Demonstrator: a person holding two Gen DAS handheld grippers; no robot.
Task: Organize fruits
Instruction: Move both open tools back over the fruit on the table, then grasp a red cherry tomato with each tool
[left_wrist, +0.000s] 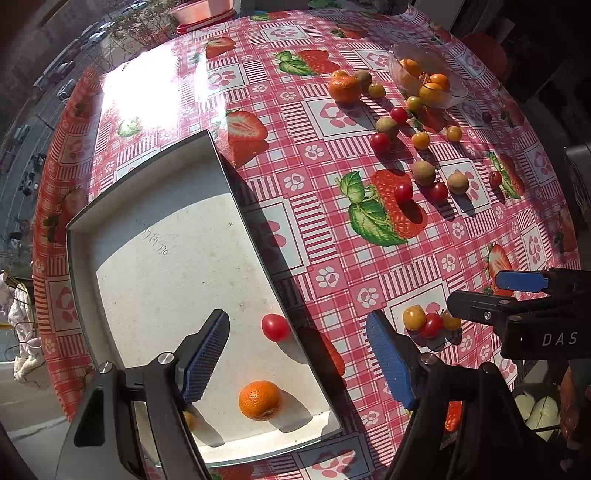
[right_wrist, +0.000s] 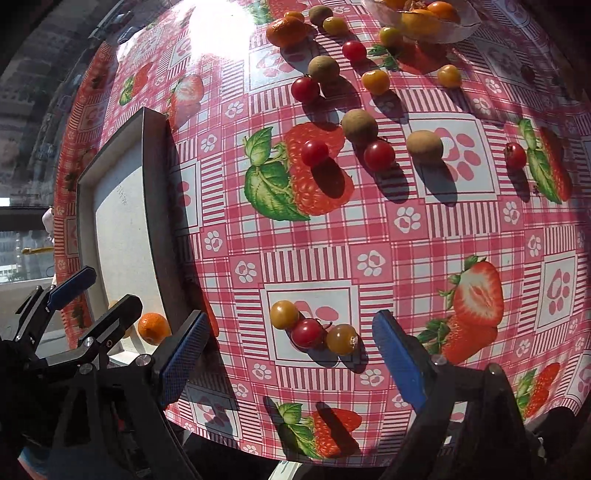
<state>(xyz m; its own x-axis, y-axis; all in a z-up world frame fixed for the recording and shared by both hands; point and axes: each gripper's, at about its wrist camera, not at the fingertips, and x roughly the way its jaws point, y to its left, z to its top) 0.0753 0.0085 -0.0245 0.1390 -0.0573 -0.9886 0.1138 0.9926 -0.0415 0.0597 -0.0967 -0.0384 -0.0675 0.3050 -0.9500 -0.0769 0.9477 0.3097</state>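
A white tray (left_wrist: 110, 206) lies on the left of the table and holds a red cherry tomato (left_wrist: 275, 326) and a mandarin (left_wrist: 259, 400). My left gripper (left_wrist: 297, 360) is open and empty over the tray's near right corner. My right gripper (right_wrist: 290, 363) is open and empty, just short of a cluster of a yellow tomato (right_wrist: 283, 314), a red tomato (right_wrist: 307, 333) and another yellow tomato (right_wrist: 341, 339). The right gripper also shows in the left wrist view (left_wrist: 495, 291), as does the cluster (left_wrist: 430, 324). The tray (right_wrist: 147, 122) and mandarin (right_wrist: 154, 328) show in the right wrist view.
Several more tomatoes, brown longans (right_wrist: 359, 127) and a mandarin (left_wrist: 344, 88) lie scattered across the far right of the strawberry-print tablecloth (left_wrist: 321, 236). A clear glass bowl (left_wrist: 456, 90) with orange fruit stands at the far right. The table edge runs close below both grippers.
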